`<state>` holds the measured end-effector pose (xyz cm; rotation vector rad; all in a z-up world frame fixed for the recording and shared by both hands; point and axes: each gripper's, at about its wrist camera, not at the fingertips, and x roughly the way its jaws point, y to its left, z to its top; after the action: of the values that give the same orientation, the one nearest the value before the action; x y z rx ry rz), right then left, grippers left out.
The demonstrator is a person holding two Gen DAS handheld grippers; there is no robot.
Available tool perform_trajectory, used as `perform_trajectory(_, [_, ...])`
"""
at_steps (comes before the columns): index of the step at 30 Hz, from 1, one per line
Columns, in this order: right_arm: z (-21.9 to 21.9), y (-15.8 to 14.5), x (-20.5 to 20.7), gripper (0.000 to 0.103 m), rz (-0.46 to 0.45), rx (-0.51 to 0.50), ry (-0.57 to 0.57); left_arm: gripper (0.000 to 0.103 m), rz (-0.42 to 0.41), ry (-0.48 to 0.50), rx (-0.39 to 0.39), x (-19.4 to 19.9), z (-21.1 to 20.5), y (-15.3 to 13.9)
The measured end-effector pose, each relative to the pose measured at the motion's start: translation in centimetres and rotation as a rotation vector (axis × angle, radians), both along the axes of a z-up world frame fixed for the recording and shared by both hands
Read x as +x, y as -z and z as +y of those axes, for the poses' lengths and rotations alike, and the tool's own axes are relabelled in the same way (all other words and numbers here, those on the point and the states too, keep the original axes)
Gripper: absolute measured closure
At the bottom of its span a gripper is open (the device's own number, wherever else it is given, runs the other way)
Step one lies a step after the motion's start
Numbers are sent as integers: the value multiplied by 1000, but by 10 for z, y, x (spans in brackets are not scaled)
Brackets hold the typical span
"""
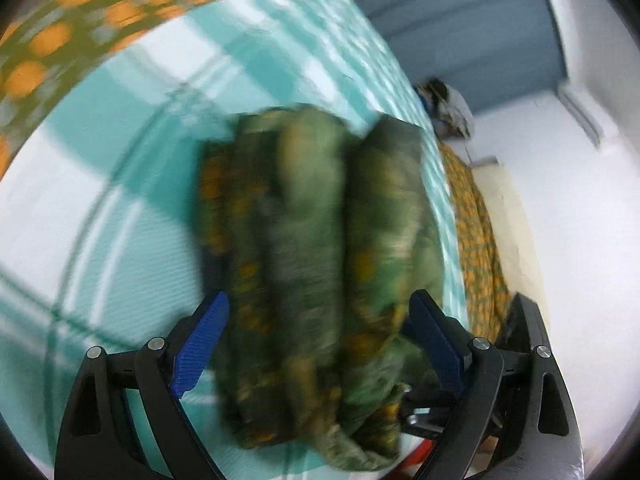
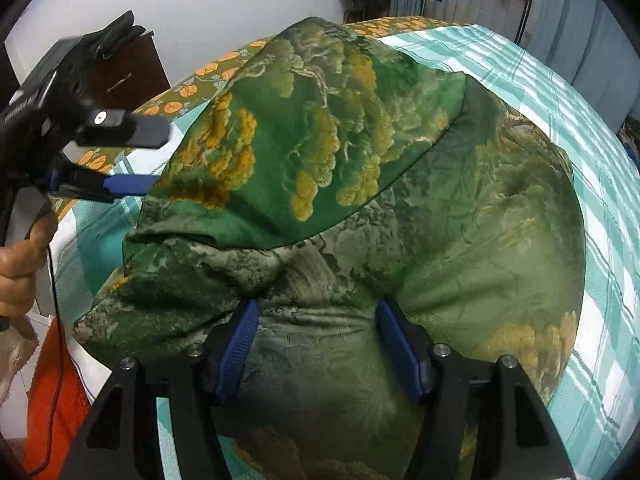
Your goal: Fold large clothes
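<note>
1. The left gripper (image 1: 316,344) stands wide open. In its own blurred view the blue pads (image 1: 200,344) flank the end of the folded green garment (image 1: 316,240) without pressing on it. In the right wrist view the same gripper (image 2: 136,160) hovers at the garment's far left edge, jaws apart, nothing between them, with a hand (image 2: 18,272) on its handle.
2. The right gripper (image 2: 316,344) is about half open. Its blue pads (image 2: 240,344) sit on either side of a bunched ridge of the garment's near edge; whether they press on the cloth I cannot tell.
3. The green garment, patterned with yellow-orange tree clusters, lies folded into a thick bundle, one corner flap (image 2: 312,128) laid over the top.
4. It rests on a bed covered by a teal-and-white checked sheet (image 2: 580,160).
5. An olive cloth with orange flowers (image 1: 60,40) lies along the bed's far side.
6. An orange cloth (image 2: 56,380) hangs beside the bed's near-left edge.
</note>
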<state>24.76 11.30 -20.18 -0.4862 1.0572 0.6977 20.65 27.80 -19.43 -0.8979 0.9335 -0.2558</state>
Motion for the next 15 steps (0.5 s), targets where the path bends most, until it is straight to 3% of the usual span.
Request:
perform_trajectory(2, [0,0,-2,38,-9,2,0,7,3,48,81,13,-14,-7])
perform_trajectory(6, [-1,0,-9,38,-29,7,5,3,132,101,343,41,-37,7])
perform_trajectory(8, [-4,-4,-16,38,-38,20,1,0,174,72,320,47,-30,21])
perform_trajectory(11, [-17,-23,-24,38,-63,74,-13,0,197,30,203,48,-18,39])
perform_trajectory(15, [-65,-56,-36,34,-41,206,59,0,182,34,179,48,-17,44])
